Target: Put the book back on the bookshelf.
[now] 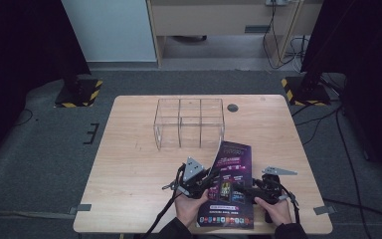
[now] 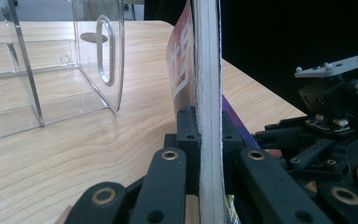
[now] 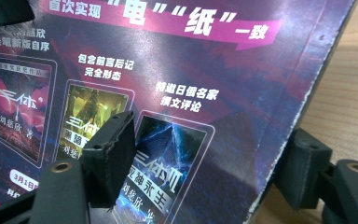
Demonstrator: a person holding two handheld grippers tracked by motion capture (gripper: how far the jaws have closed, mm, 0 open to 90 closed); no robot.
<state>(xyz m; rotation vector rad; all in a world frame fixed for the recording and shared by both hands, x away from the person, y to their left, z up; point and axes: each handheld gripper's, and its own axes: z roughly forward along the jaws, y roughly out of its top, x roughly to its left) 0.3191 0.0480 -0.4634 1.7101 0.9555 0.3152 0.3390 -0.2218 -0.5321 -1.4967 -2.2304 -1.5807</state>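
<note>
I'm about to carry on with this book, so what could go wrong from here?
The left gripper pinches only the book's lifted pages, so they may crease or tear. The right gripper straddles the cover edge without clamping, so it could slip. The clear organizer stands close behind; a swing might knock it.

There was one purple magazine (image 1: pixel 227 191) and one clear acrylic organizer (image 1: pixel 189 123) on the single wooden table (image 1: pixel 129 169). Two handheld grippers, the left gripper (image 1: pixel 199 180) and the right gripper (image 1: pixel 258 191), were there.

Clear acrylic organizer (image 1: pixel 189 123) w/ compartments on wooden table (image 1: pixel 129 164).
</note>
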